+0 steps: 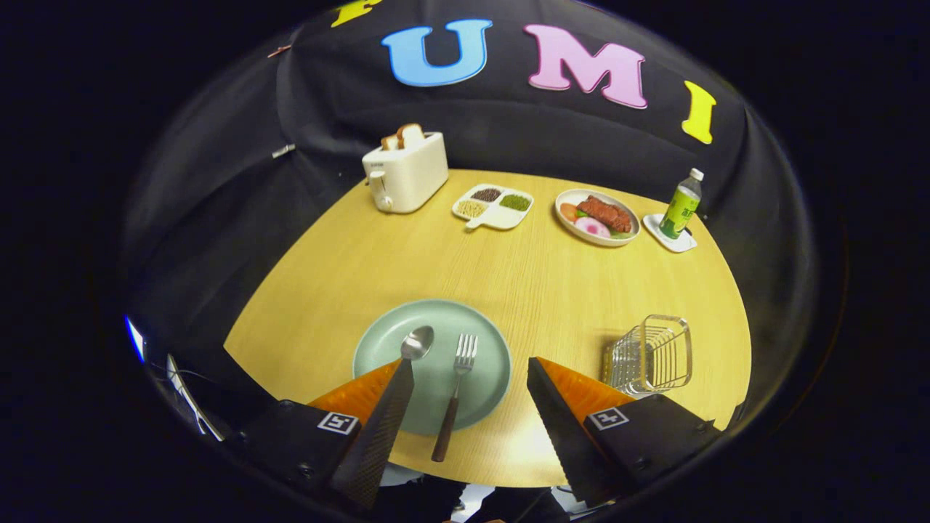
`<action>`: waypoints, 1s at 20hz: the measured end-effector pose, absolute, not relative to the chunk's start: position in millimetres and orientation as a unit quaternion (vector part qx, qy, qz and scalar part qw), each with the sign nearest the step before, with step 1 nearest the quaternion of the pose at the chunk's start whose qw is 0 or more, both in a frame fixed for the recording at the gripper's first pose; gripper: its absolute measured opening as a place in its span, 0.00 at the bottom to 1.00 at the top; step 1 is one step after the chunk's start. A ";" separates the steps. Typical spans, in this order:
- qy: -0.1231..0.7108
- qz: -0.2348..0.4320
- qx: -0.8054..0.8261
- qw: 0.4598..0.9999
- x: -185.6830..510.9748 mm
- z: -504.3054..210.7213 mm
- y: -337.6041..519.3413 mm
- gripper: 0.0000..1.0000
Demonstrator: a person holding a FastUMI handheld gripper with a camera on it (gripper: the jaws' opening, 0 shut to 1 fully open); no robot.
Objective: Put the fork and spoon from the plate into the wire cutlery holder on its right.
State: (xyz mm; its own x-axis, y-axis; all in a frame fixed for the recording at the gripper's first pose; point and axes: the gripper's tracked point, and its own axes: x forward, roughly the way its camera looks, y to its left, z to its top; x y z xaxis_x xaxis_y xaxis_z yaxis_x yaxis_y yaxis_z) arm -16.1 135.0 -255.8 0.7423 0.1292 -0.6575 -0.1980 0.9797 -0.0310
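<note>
My open fingers [534, 385] are ridged black; shiny metal spoon [417, 342], matt green plate [378, 347], wood-grain counter [523, 276].

Little here can be read. The claw [470, 361] carries a small square black-and-white marker on the housing behind each finger, a coded pattern, not lettering. It stands wide open, its fingers either side of the plate's near half, pressing on nothing. The green bottle [681, 205] at the far right of the desk has a label with pale characters, too small and blurred to make out. The white toaster [405, 173] bears a tiny dark mark on its near face above the lever, also illegible. No number or brand can be told.
</note>
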 end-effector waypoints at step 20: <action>0.541 0.085 -0.066 0.834 -19.3 -373.9 151.0 0.45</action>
